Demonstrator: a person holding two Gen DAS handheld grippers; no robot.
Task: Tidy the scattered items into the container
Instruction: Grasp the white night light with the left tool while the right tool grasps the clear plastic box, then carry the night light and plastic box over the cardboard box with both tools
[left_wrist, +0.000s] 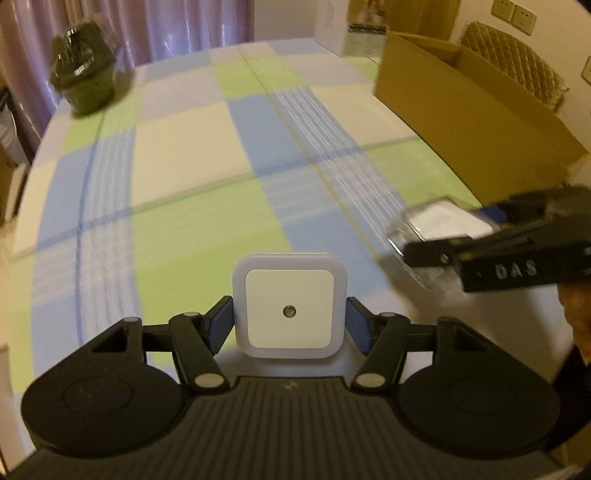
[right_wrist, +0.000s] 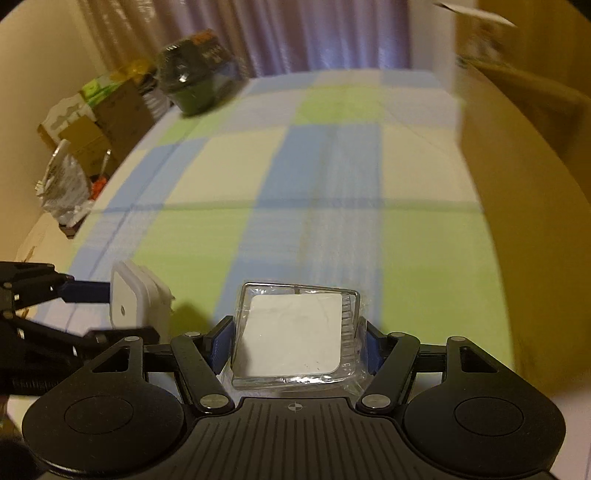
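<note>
Two grasps: left hand-held gripper (left_wrist: 289, 320) pinches a square white night-light (left_wrist: 289, 305), right hand-held gripper (right_wrist: 295, 341) a clear plastic box (right_wrist: 295, 332).

White square night light (left_wrist: 289, 309) and clear-wrapped white pad (right_wrist: 293, 332) (both held aloft); cardboard box (left_wrist: 469, 110) right.

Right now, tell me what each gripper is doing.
Left gripper: shut on the white night light.
Right gripper: shut on the clear plastic package with a white square inside.
</note>
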